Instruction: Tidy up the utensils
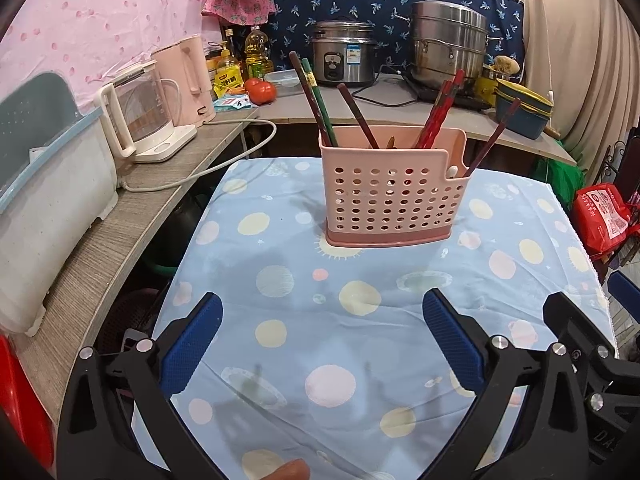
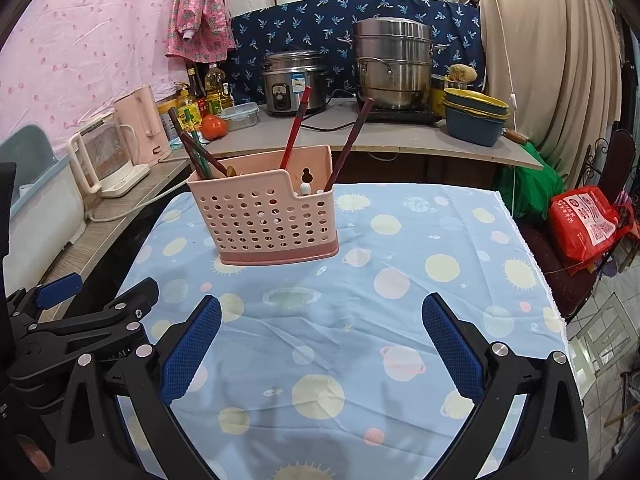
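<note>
I see my left gripper [image 1: 322,312] low over the table, with its two blue pads wide apart and nothing between them. My right gripper [image 2: 321,314] is the same: pads far apart, only cloth under the gap. The two grippers sit side by side, and from the right one I can see the left one's black frame at the edge of the view. Both point down at a slant toward the blue tablecloth [image 1: 360,344], which has round planets and suns printed on it. The pink utensil holder [image 1: 394,192] stands upright on the cloth, well ahead of both grippers, at the far part of the table. It has lots of round holes in its front wall and a darker pink base. Chopsticks stick up out of it and lean different ways: a green pair [image 1: 318,100] and a dark brown one [image 1: 358,116] toward the left end, a red pair [image 1: 440,110] toward the right, and one more dark one [image 1: 494,136] leaning out over the low right corner. A small white thing [image 2: 305,189] peeks out of the low part at the right, but I cannot tell what it is. Behind the table is a counter with a rice cooker [image 1: 346,54], a big steel steamer pot [image 1: 450,46], a tomato [image 1: 260,90], oil bottles [image 1: 256,50], a pink kettle [image 1: 186,80] and a clear kettle [image 1: 140,112].
</note>
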`<state>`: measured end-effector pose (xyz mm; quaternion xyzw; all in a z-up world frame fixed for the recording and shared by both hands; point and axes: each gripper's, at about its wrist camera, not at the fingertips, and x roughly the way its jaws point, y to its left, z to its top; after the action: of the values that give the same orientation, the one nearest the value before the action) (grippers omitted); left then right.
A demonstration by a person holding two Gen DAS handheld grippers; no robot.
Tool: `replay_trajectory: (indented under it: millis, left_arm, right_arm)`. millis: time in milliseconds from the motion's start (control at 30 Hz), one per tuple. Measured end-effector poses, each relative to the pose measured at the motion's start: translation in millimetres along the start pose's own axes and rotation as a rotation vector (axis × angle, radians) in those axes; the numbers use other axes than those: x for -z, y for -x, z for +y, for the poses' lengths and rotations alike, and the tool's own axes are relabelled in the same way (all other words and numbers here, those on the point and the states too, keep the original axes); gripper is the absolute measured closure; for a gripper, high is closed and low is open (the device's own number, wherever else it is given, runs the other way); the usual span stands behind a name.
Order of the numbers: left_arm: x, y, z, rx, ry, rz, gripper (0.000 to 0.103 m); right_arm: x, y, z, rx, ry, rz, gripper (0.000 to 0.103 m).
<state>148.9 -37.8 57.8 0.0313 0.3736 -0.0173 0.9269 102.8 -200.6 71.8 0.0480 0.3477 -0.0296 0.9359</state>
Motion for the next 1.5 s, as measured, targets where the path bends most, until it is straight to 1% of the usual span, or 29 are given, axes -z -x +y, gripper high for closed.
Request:
replay_trajectory:
  millis: [667,867,1500]
  left_arm:
    - [-0.2,-1.2,0.8,-0.019,-0.003,-0.008,0.007]
    - [1.3,-2.3,0.1,-0.014,0.004,-0.003,0.007]
    - [3.6,-2.6,0.3,-0.041,0.009,-0.005,0.007]
  right_arm:
    - [2.6,-5.3,2.5,0.007,0.006,0.013,0.006]
    - [3.7,-6.1,1.8,0.007,0.002,0.018,0.006]
    - [6.1,-6.3,4.6,0.006,0.005,0.024,0.006]
